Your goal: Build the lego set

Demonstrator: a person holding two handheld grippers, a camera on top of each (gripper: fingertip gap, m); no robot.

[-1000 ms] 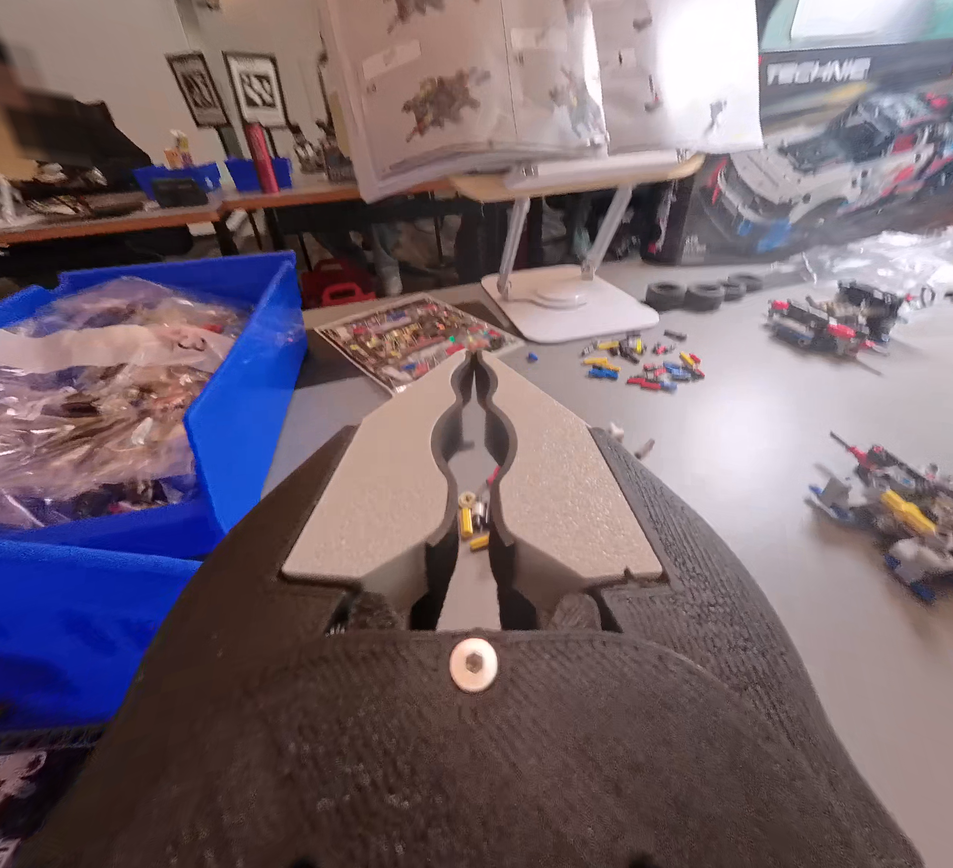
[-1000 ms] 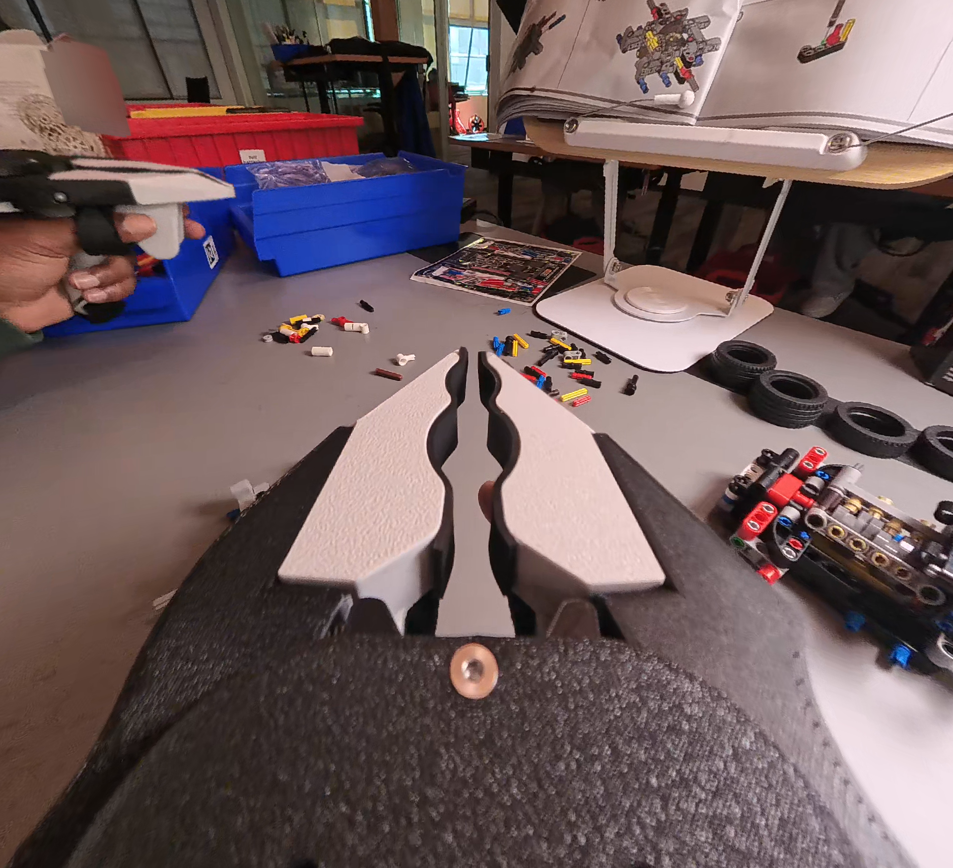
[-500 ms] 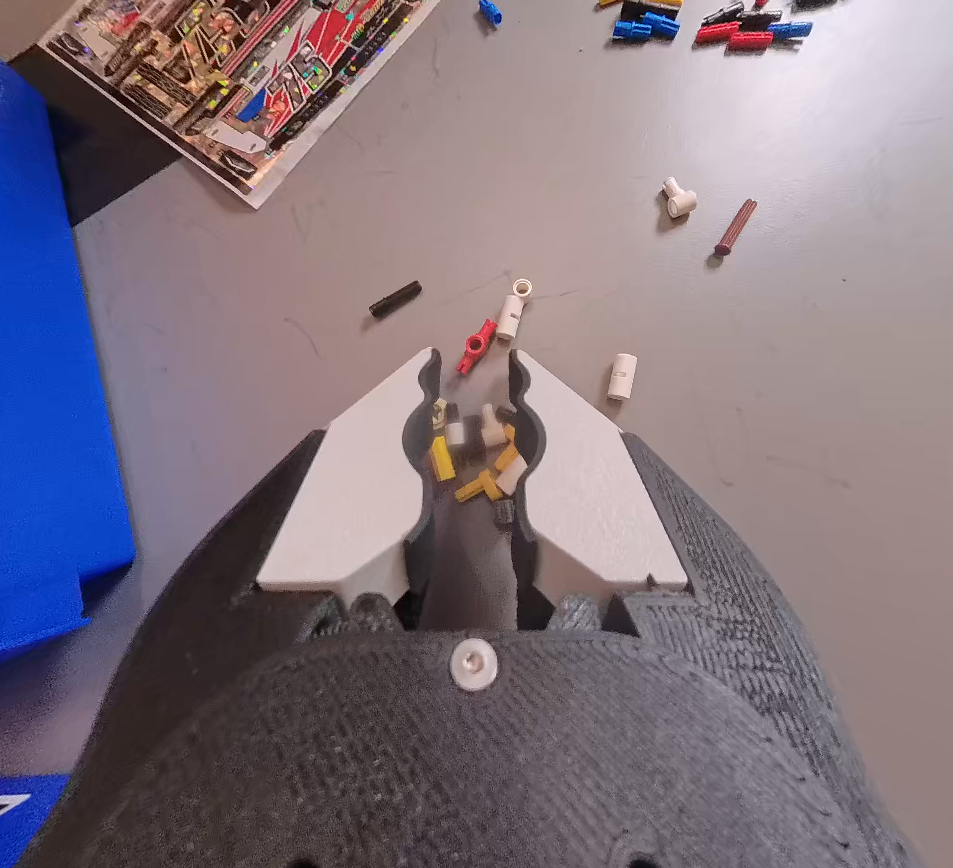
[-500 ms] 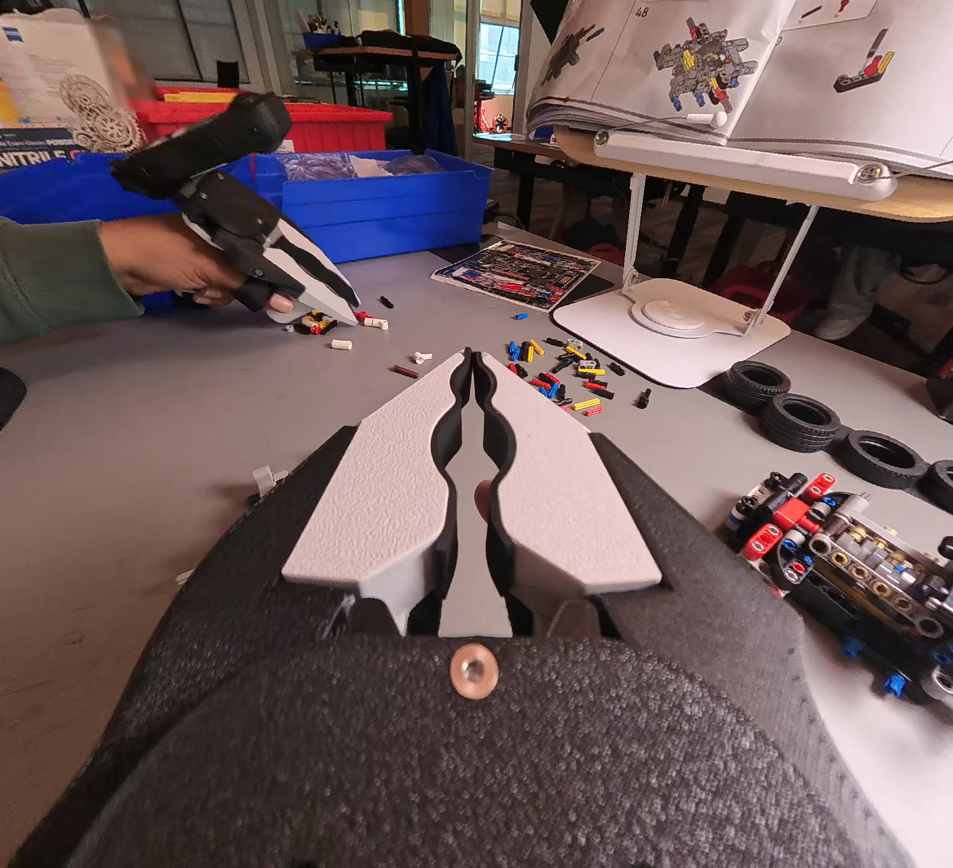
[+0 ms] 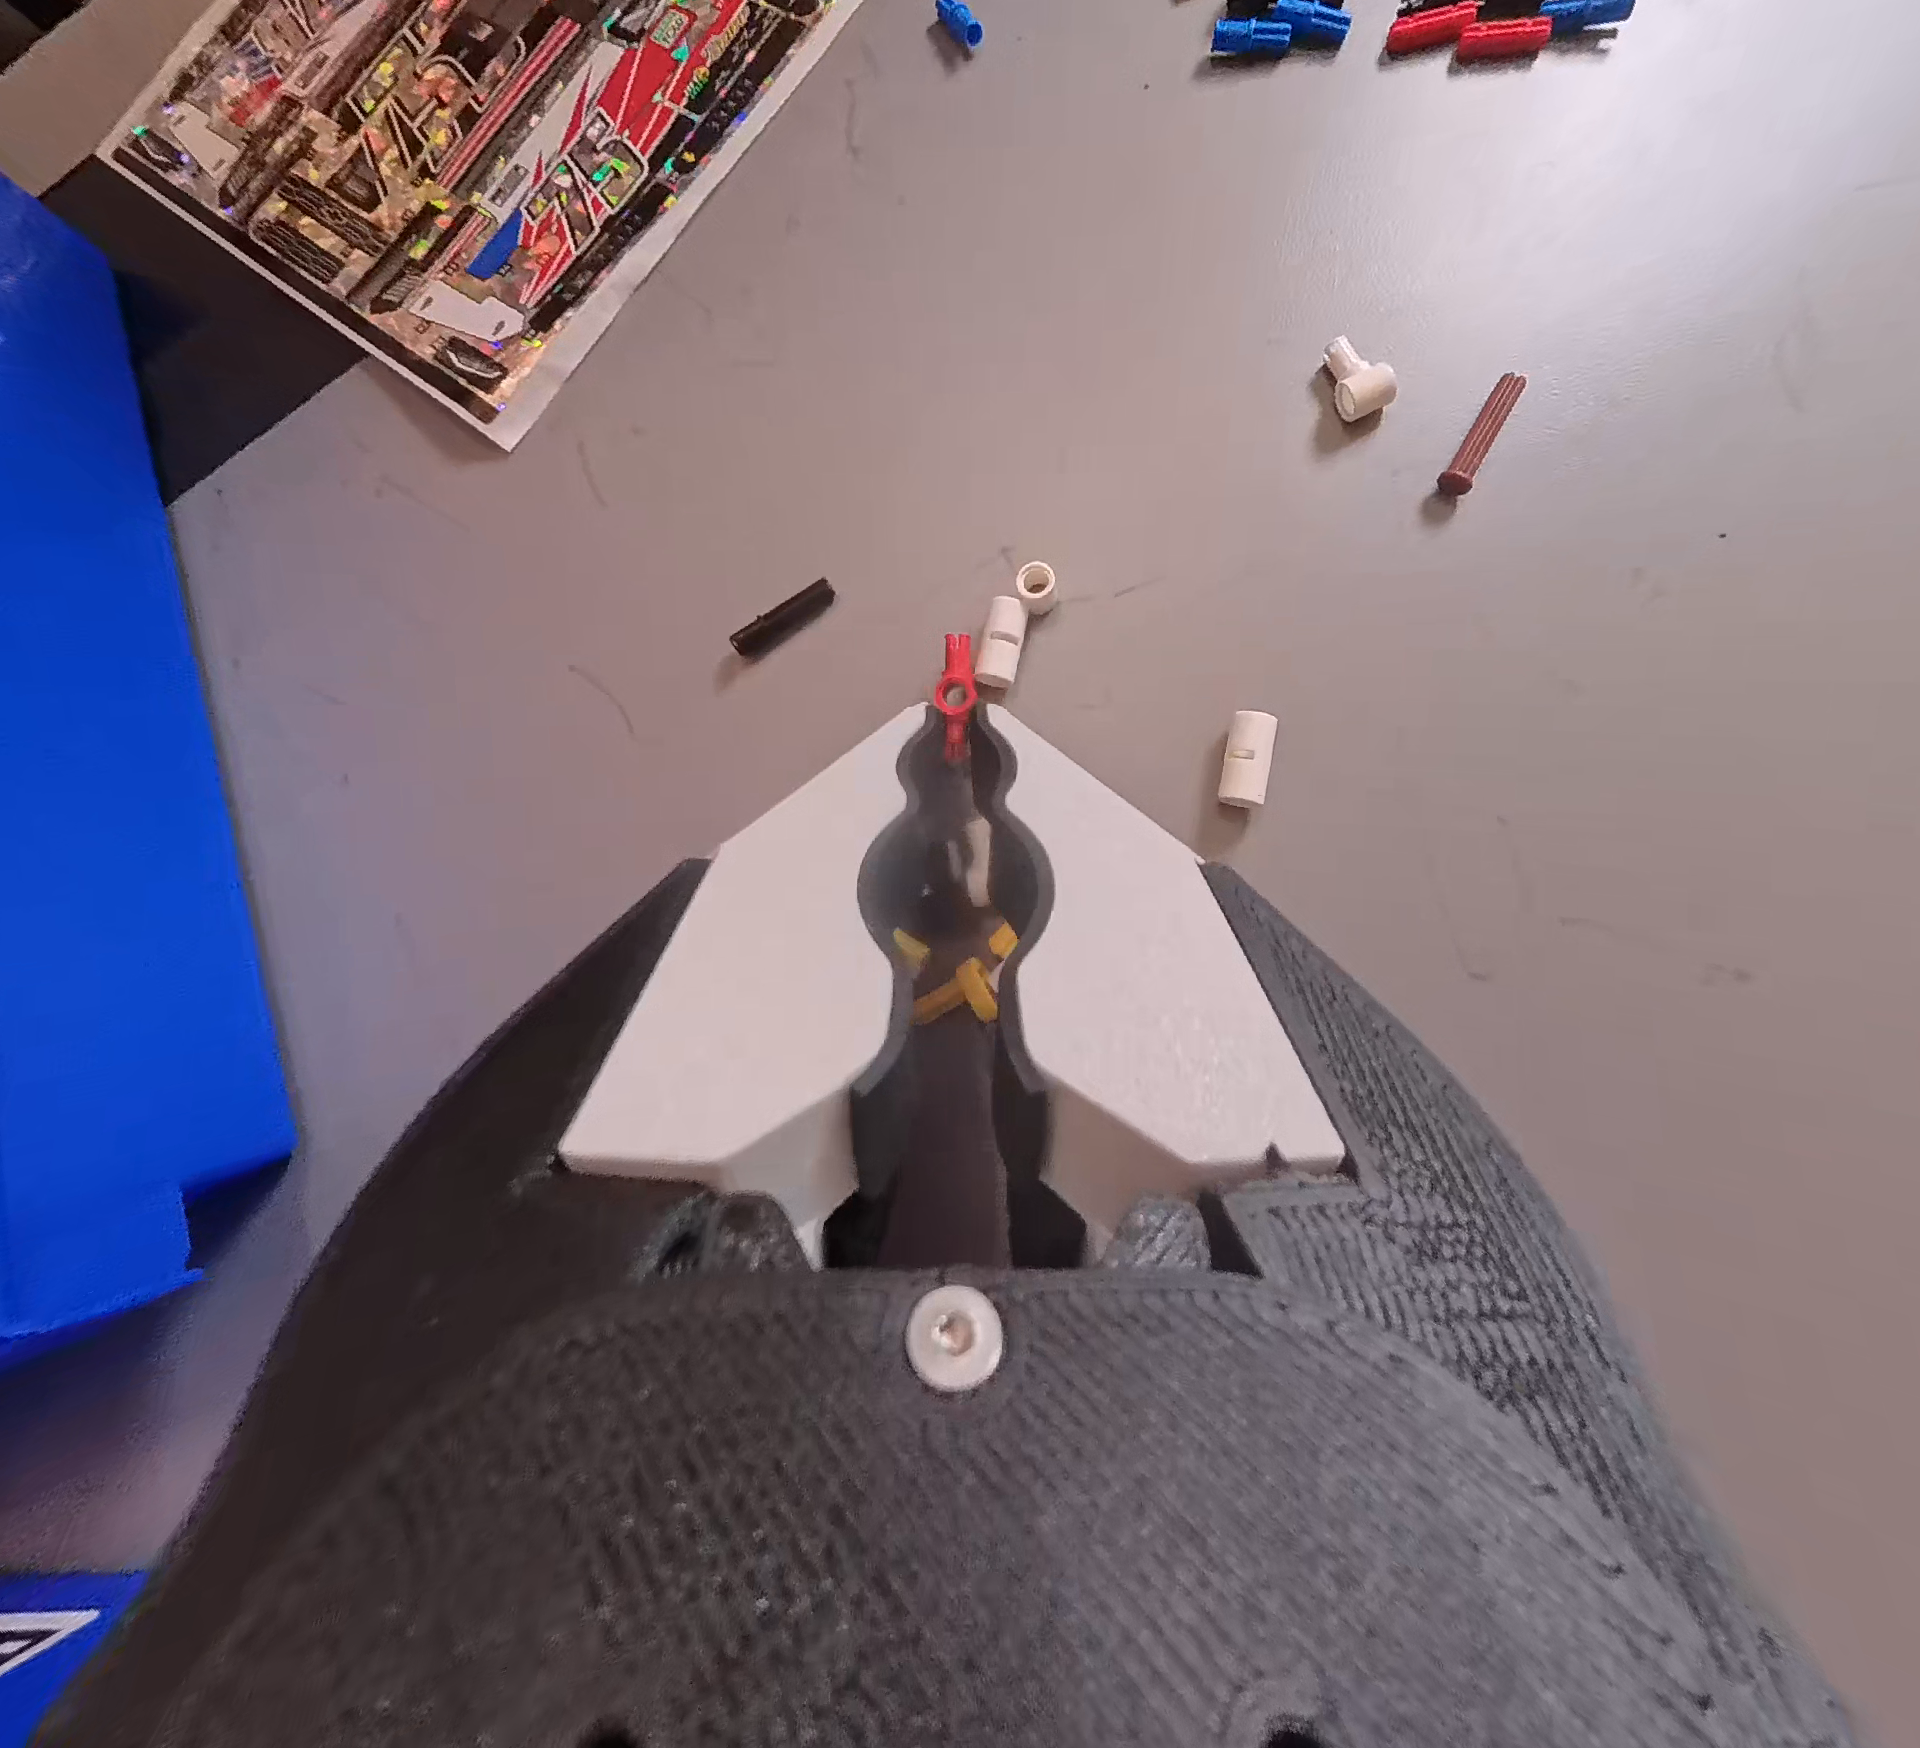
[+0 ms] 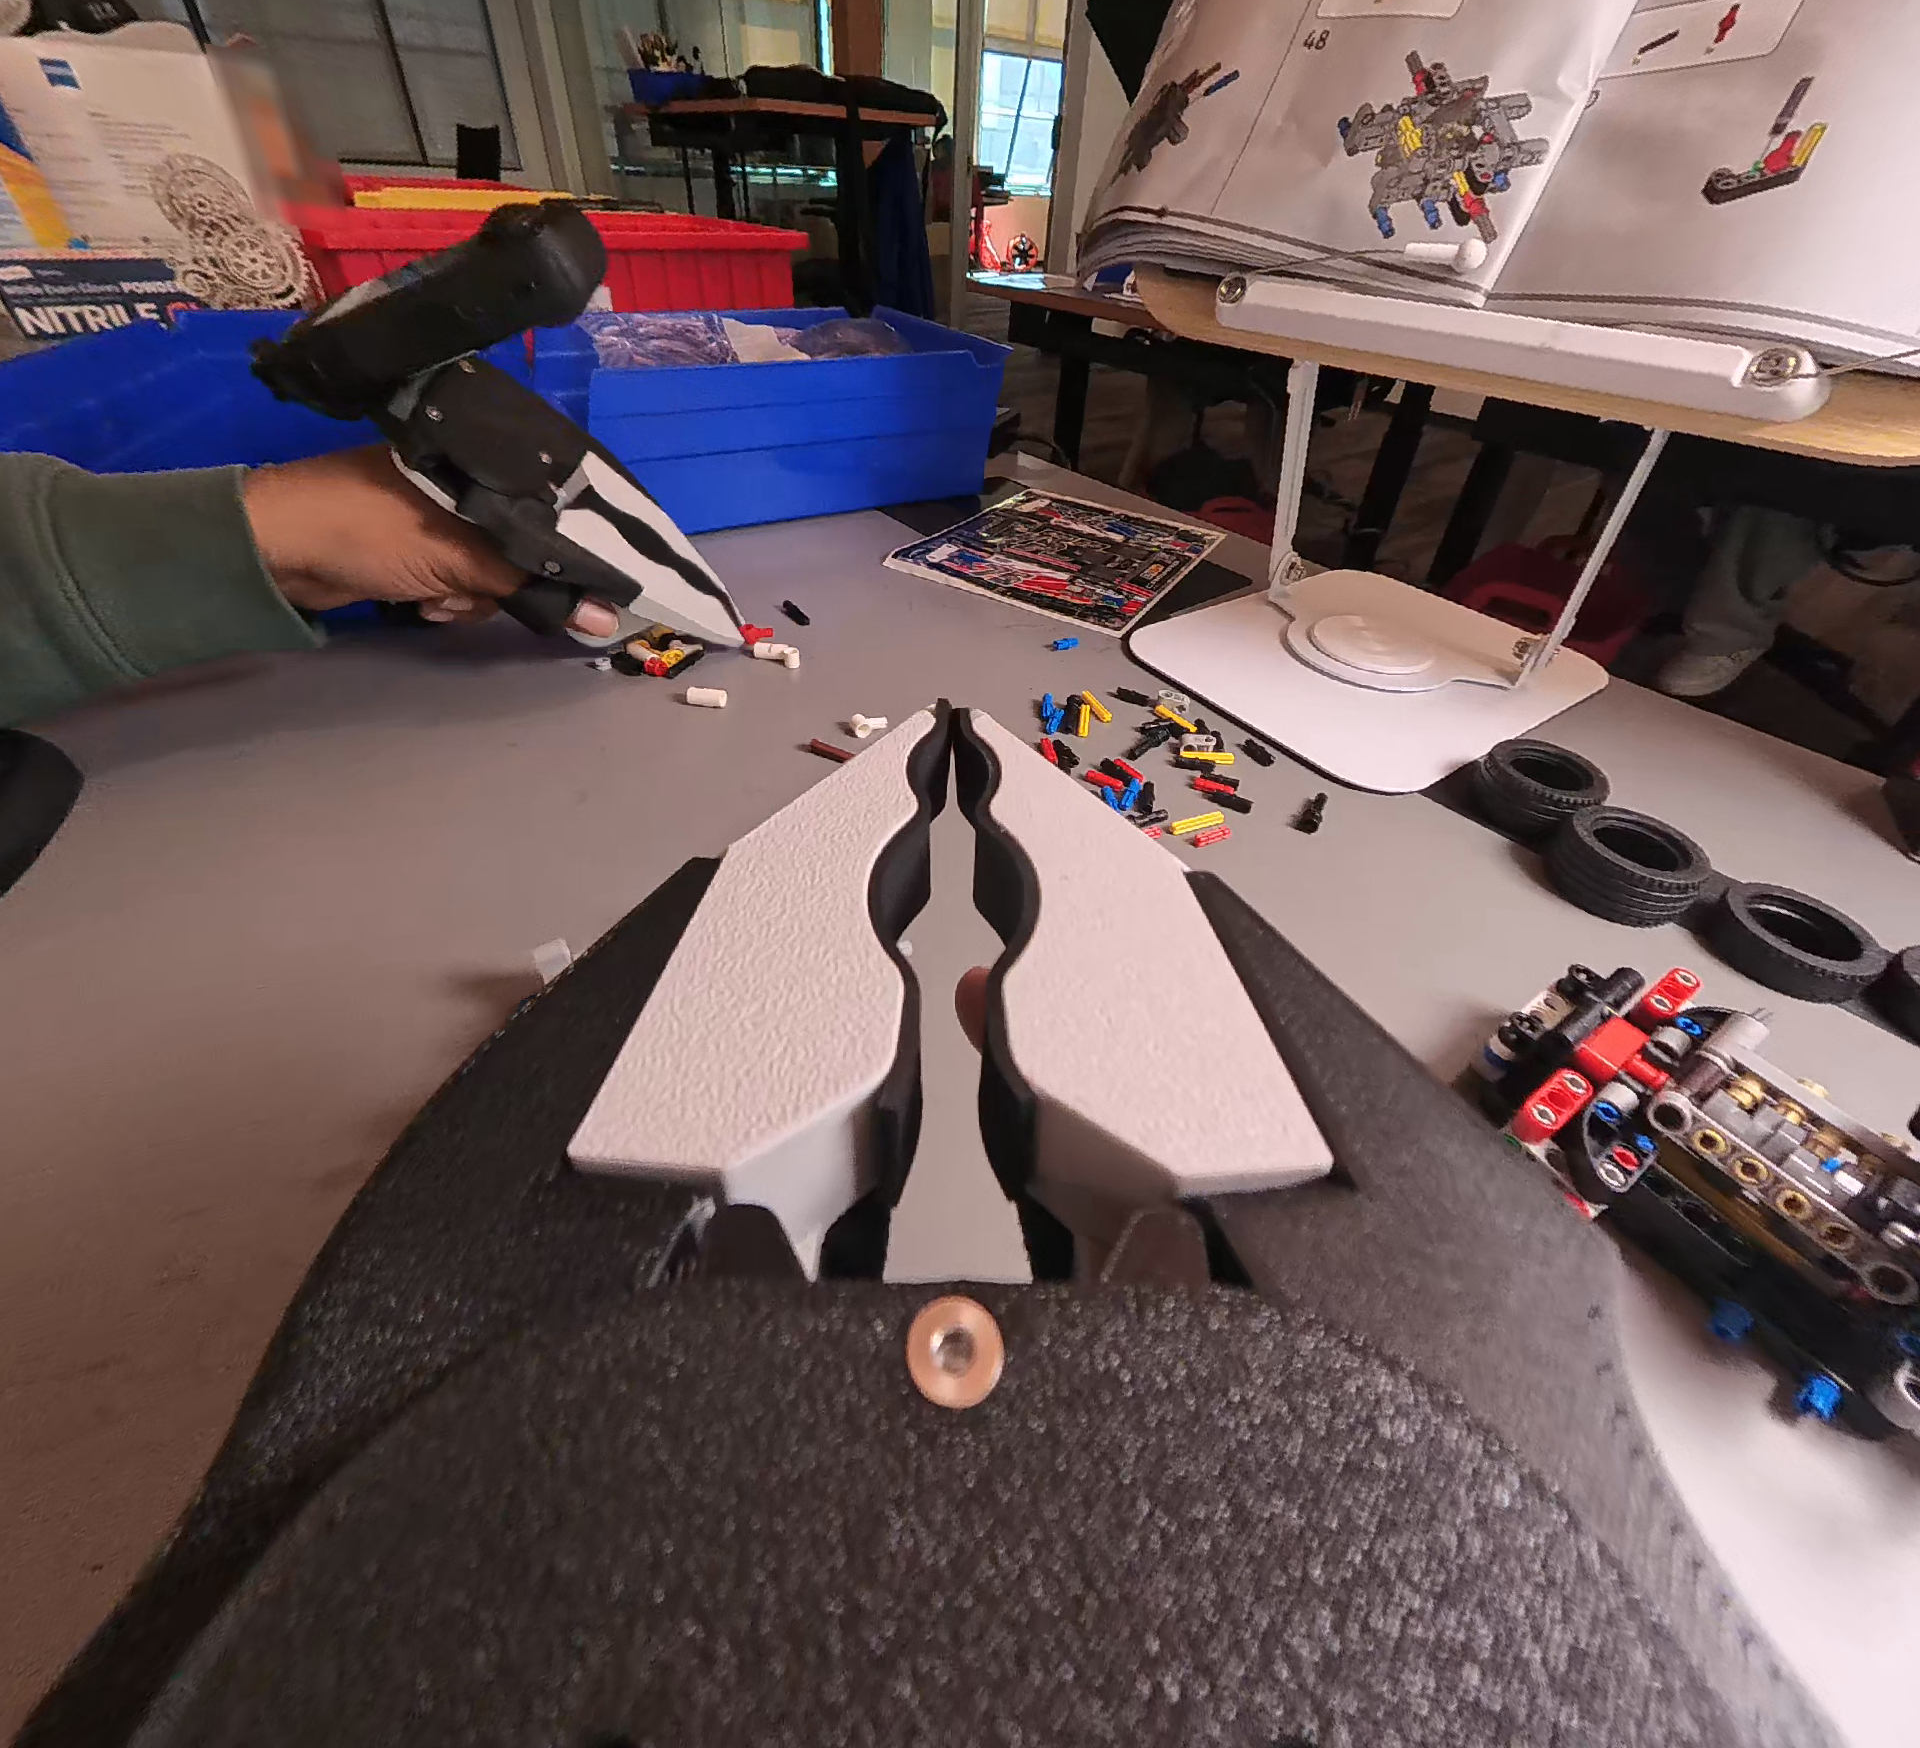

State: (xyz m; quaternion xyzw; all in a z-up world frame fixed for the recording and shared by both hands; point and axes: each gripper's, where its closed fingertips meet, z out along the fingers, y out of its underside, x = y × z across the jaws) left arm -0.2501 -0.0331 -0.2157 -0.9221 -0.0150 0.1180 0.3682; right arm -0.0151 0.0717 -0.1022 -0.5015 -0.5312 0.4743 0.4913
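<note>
The left gripper [image 5: 954,709] pinches a small red pin [image 5: 954,693] near the table's [image 5: 1039,348] far-left corner. The right gripper [image 6: 952,713] is clenched on nothing above the table's middle.

Three black tyres [image 6: 1626,862], two tongs [image 6: 951,711]

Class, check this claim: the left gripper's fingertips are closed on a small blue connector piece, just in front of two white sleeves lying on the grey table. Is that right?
Not quite: the piece is red, not blue. The left wrist view shows the left gripper pinching a small red connector, just before two white sleeves on the grey table.
</note>
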